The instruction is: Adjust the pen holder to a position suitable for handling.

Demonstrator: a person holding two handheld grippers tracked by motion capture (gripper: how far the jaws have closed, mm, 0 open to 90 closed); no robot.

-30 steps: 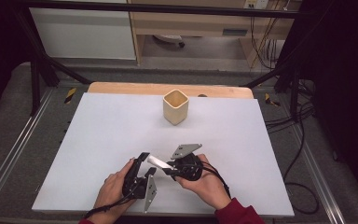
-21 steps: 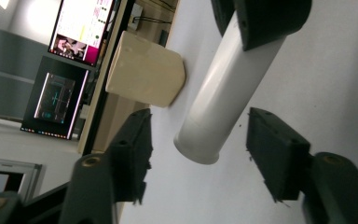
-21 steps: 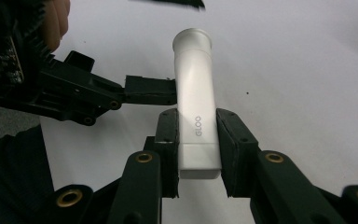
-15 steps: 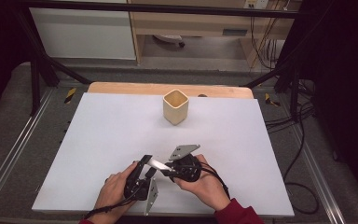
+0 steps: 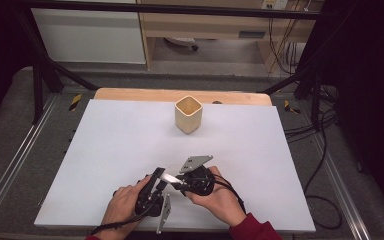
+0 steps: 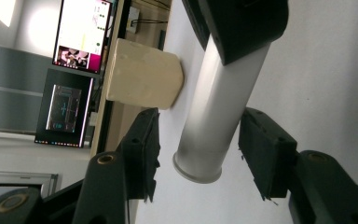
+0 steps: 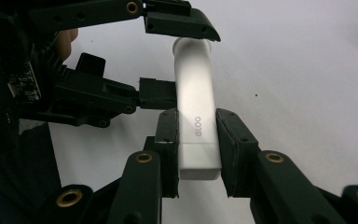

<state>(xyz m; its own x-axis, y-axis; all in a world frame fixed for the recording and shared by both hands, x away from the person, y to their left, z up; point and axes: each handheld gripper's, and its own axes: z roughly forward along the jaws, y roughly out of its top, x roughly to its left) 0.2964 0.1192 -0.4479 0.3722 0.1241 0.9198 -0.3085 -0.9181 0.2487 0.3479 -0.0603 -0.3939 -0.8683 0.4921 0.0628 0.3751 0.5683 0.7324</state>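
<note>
Glue stick held between two grippers, well in front of the wooden cup (image 5: 188, 114).

The right gripper (image 7: 196, 149) has its jaws closed on the white glue stick (image 7: 195, 107) near its square end; the left gripper (image 6: 196, 154) stands with jaws apart around the round end, not touching. It looks light, stiff and smooth, likely slippery; grip mid-barrel above the bench (image 5: 105, 135).

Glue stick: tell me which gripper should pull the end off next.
Left. The right gripper clamps the glue stick, while the left gripper is open around its free end.

white table (image 5: 105, 150) bare around the hands, only a square wooden cup (image 5: 188, 114) standing far-centre
</note>
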